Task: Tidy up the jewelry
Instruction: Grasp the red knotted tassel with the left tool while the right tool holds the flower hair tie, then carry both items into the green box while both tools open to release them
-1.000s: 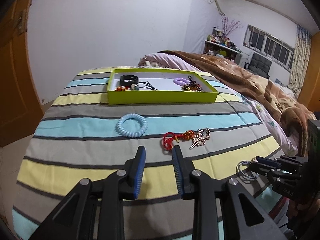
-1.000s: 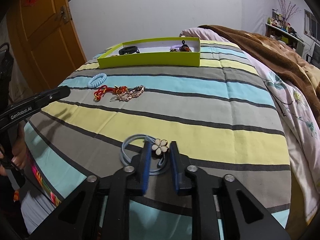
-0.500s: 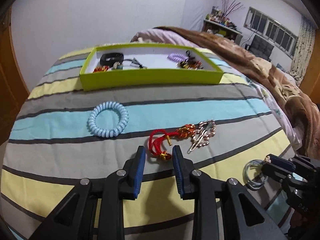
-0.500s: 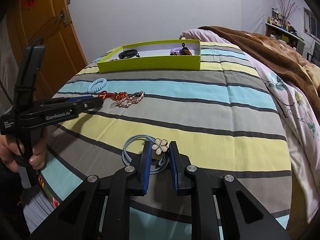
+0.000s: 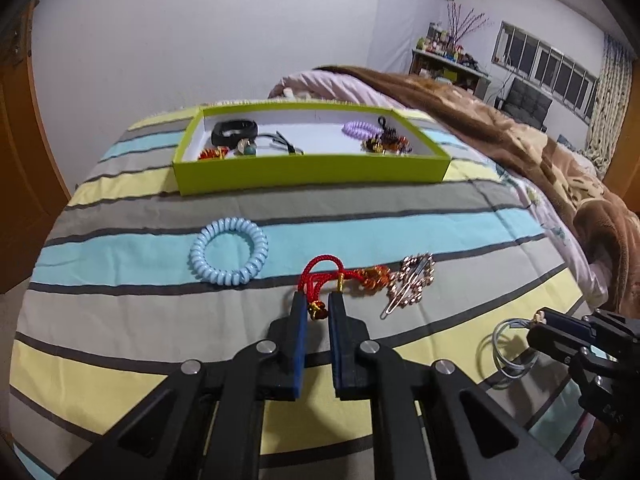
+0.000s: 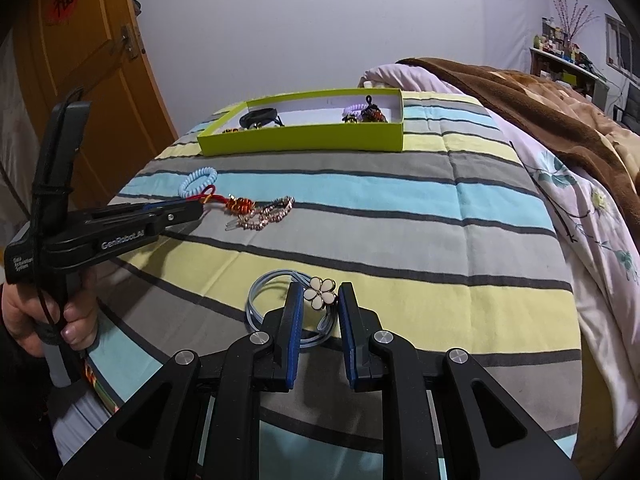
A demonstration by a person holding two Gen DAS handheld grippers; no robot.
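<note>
A red cord charm (image 5: pixel 324 272) with orange beads lies on the striped bedspread (image 5: pixel 360 236). My left gripper (image 5: pixel 316 298) is closing its jaws on the cord's knotted near end, pads against it. A rose-gold hair clip (image 5: pixel 414 280) touches the charm's right end, and a pale blue spiral hair tie (image 5: pixel 229 256) lies to the left. My right gripper (image 6: pixel 320 286) is shut on the white flower of a blue hair tie (image 6: pixel 260 292) that rests on the bed. The lime-green tray (image 5: pixel 312 172) stands farther back, holding several pieces.
A brown blanket (image 5: pixel 520 148) and pink floral sheet cover the bed's right side. A person's hand (image 6: pixel 52 320) holds the left gripper's handle at the bed's left edge. An orange door (image 6: pixel 92 80) stands behind it.
My left gripper moved forward and down to the red cord, and its jaws went from wide apart to closed on the cord's end. The right gripper stayed still on the flower hair tie.
</note>
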